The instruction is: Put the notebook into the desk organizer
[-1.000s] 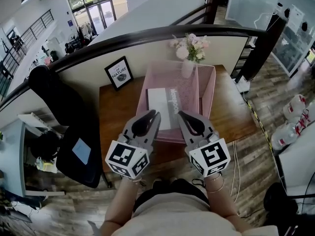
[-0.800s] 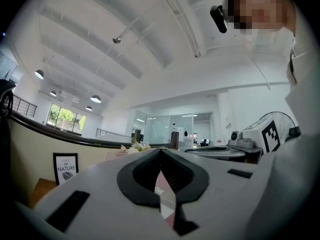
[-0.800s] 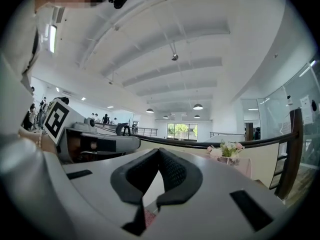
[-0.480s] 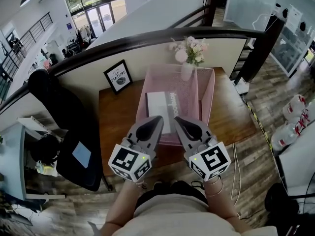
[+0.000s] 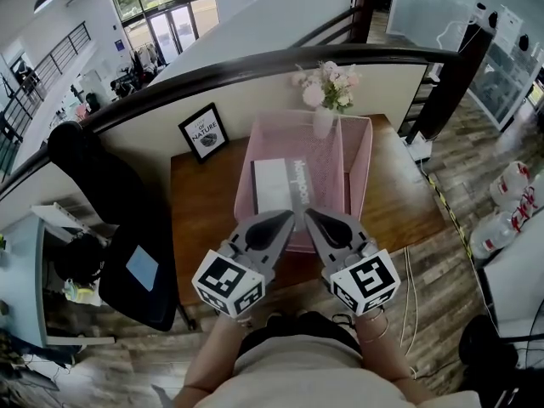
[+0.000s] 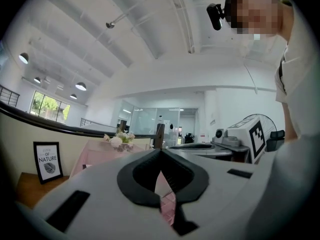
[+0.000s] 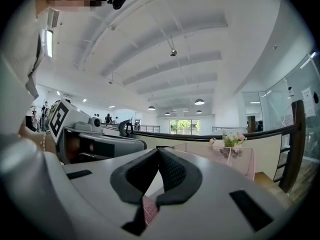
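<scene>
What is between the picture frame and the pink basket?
Only bare brown desk lies between the picture frame and the pink organizer. The head view shows it.

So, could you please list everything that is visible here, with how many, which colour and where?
desk: one, brown wood, against the low wall
desk organizer: one, pink mesh, middle of the desk
notebook: one, white and grey, inside the organizer's wide left compartment
vase of flowers: one, pale vase, pink and white flowers, at the organizer's back
framed picture: one, black frame, on the desk, left of the organizer
chair: one, black, left of the desk
bottles: several, clear, on the floor, far right
left gripper: one, grey, shut, empty, near the organizer's front edge
right gripper: one, grey, shut, empty, beside the left gripper
</scene>
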The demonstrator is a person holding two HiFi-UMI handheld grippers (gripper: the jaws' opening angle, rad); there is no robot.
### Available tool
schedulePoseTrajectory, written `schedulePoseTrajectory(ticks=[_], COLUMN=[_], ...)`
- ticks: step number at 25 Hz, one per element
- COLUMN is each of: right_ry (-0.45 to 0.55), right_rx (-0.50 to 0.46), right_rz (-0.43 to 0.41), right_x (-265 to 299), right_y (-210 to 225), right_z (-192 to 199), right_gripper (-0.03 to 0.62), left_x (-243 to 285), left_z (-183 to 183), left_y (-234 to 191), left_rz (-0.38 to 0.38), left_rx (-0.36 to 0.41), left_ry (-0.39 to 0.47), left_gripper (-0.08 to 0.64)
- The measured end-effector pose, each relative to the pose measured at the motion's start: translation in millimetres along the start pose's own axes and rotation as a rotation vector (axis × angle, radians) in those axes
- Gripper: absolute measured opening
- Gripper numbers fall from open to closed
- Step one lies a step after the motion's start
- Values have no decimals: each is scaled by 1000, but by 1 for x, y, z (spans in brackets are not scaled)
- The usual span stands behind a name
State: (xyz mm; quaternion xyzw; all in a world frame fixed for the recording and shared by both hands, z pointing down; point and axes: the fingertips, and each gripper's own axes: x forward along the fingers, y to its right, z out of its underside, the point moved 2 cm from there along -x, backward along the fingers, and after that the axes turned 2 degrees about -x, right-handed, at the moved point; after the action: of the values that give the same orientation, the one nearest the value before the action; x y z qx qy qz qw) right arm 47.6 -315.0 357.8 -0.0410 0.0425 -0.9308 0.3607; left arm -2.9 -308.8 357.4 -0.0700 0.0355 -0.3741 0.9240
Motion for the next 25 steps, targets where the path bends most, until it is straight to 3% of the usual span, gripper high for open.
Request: schedulePoseTrajectory(ticks=[9,25], right_ry=[-15,-25], right_rx=[31,47], right_rz=[-8,-2], right_x=[0,-1], right_y=[4,0], right_z=[7,13], right_gripper=[5,5], left_x=[4,1], left_z=[8,10], left_y=[-2,-6], left_rz=[-29,-21], left_rx=[19,-50], left_ry=[-27,-15], left_gripper=[12,12])
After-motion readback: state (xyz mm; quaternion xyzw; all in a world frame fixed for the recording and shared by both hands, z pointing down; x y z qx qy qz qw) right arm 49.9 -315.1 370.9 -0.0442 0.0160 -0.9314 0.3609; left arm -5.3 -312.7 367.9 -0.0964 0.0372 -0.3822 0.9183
